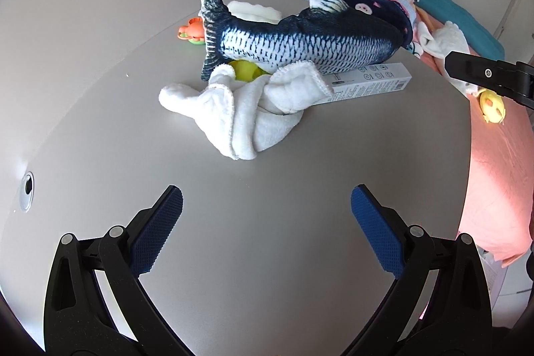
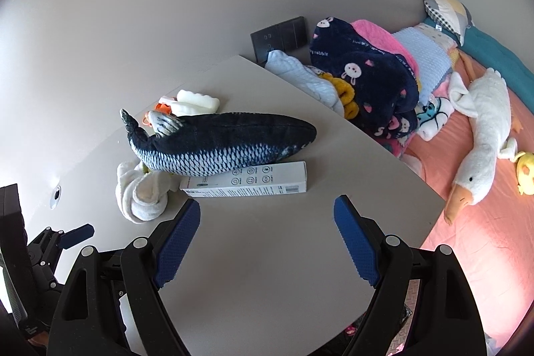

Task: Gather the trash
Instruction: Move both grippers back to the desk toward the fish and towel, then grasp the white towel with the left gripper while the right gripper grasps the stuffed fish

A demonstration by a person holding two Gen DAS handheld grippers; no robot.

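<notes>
A long white cardboard box (image 2: 247, 181) (image 1: 370, 82) lies on the grey table (image 2: 267, 256), tight against a blue plush fish (image 2: 217, 145) (image 1: 300, 45). A crumpled white towel (image 1: 240, 112) (image 2: 140, 192) sits at the box's left end, with a yellow-green ball (image 1: 245, 70) tucked behind it under the fish. My left gripper (image 1: 267, 199) hangs open over bare table, short of the towel. My right gripper (image 2: 267, 206) is open too, just in front of the box, with nothing between its blue pads.
An orange toy (image 1: 192, 30) and a white foam piece (image 2: 198, 100) lie behind the fish. Right of the table is a bed with a pink sheet (image 2: 484, 239), piled blankets (image 2: 367, 79), a white goose plush (image 2: 480, 149) and a yellow chick (image 2: 525, 172). A cable hole (image 1: 27, 191) sits at the table's left.
</notes>
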